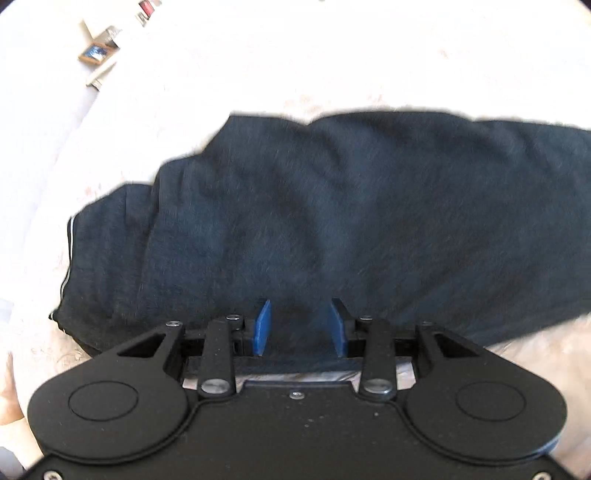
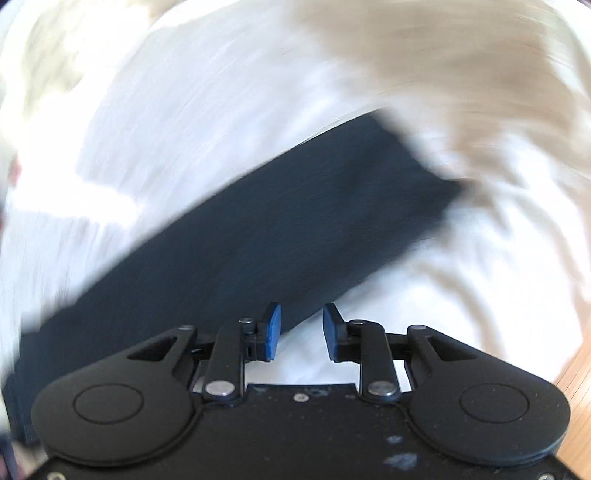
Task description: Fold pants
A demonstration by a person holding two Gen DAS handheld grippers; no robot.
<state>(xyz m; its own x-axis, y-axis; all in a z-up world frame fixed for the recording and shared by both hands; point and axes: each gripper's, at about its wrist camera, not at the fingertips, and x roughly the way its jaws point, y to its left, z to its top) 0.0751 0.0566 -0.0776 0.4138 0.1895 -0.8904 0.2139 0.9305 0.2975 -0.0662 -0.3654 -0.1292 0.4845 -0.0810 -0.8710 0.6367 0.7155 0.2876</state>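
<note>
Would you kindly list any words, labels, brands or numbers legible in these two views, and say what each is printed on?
No text can be read in either view.
Small boxes on the white cover: any print too small and blurred to read.
Red item at the top edge: blurred, unreadable.
Pants: no label or logo visible.
Right wrist view: motion-blurred throughout, no lettering seen.

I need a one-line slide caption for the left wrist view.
Open left gripper with blue pads above dark navy fabric pants on a white bedcover.
</note>
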